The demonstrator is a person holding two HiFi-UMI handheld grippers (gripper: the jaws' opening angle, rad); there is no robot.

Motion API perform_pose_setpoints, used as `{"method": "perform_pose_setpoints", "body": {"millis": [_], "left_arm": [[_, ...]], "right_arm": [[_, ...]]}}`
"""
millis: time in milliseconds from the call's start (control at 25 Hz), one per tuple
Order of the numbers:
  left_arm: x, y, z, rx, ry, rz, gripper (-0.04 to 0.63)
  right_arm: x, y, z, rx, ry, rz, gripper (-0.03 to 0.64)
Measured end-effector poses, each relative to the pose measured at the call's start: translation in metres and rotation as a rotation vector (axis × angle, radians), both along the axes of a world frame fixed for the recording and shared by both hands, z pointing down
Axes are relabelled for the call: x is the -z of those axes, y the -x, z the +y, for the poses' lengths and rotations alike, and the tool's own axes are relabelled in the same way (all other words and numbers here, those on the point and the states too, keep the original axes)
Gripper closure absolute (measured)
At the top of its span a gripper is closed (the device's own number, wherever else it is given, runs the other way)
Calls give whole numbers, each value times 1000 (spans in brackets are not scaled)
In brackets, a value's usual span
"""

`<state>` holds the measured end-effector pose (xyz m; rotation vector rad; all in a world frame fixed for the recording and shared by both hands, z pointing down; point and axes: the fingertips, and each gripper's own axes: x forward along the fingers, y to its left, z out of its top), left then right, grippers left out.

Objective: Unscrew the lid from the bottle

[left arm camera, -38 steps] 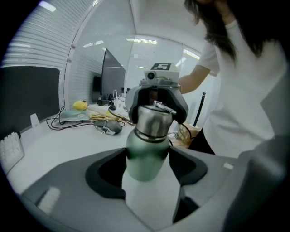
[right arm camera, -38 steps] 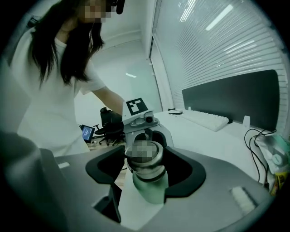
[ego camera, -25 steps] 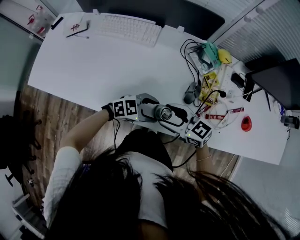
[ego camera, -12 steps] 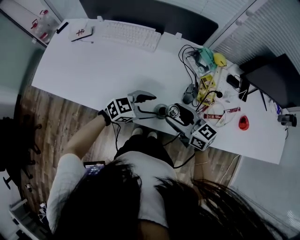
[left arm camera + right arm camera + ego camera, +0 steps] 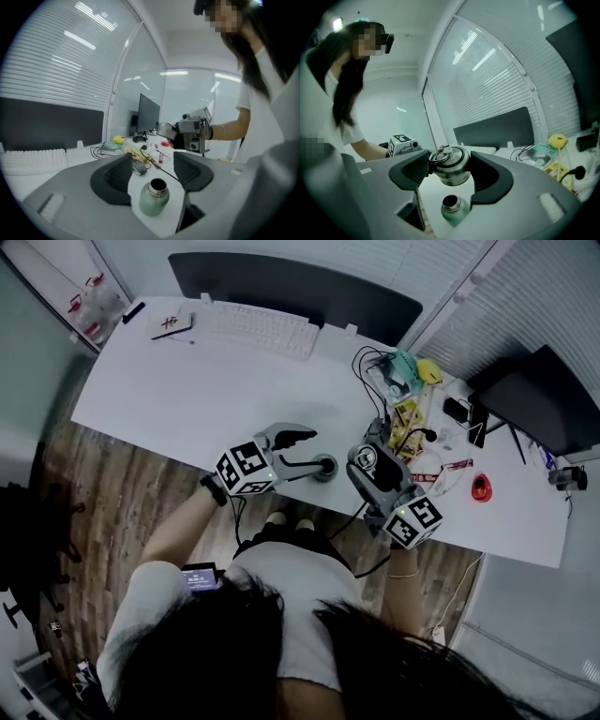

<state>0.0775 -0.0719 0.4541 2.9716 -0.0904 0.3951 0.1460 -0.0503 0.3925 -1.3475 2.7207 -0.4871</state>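
In the head view the left tongs (image 5: 307, 450) are standing released with the jaws spread. They have just been closing a little, with nothing pressed between them. The bottle (image 5: 325, 468) is standing open-mouthed on the bench (image 5: 178, 381), just past their tips. The right tongs (image 5: 367, 471) are clenching the lid (image 5: 362, 458), held clear beside the bottle.

In the left gripper view the bottle is showing low in the gap between the spread jaws, untouched, with the right tongs and lid hanging beyond.

In the right gripper view the lid is sitting squeezed between both jaws, with the bottle below them.

The lid looks to be off, so setting it down is probably the step in hand. The right tongs should be squeezing firmly until it is resting on bare bench, short of the cables (image 5: 377, 345) beyond their tips. The left tongs should be staying off the bottle so it is not tipping.
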Motion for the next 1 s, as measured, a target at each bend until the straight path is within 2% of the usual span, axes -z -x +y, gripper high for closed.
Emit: {"method": "perform_pose_setpoints", "body": {"millis": [240, 360, 760, 1000], "left_arm": [[33, -1, -1, 91, -11, 83, 308], [48, -2, -3, 143, -27, 102, 343], [70, -9, -8, 297, -143, 52, 436], [75, -10, -9, 391, -163, 32, 476]], "right_arm": [[17, -22, 0, -171, -33, 83, 345], [26, -34, 4, -253, -49, 95, 345], [45, -51, 15, -375, -89, 142, 345], [47, -51, 21, -406, -113, 229, 345]]}}
